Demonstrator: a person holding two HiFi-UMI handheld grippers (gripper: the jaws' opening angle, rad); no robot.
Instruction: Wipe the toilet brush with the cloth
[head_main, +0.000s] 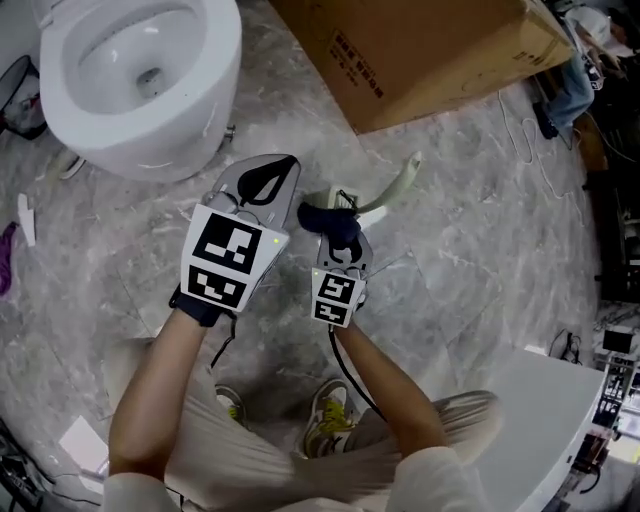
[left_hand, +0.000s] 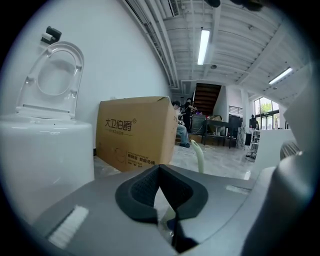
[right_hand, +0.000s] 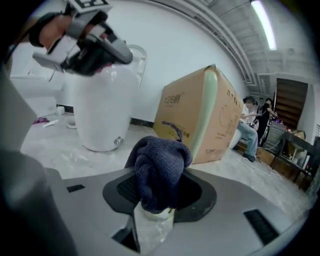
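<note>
Dark-blue cloth (right_hand: 160, 170) bunched in the right gripper (head_main: 340, 240), jaws clenched on it, a pale bit tucked under the cloth between the pads. Pale-green toilet brush (head_main: 397, 188) slants from the cloth toward the cardboard box (head_main: 420, 50). The left gripper (head_main: 272, 178) is just beside, jaws closed tip to tip, nothing clearly in them. Beyond, on the grey stone floor (head_main: 470, 260): white toilet (head_main: 120, 140) far left, box at the far edge.

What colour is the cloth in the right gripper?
Dark navy blue. The cloth shows best in the right gripper view.
</note>
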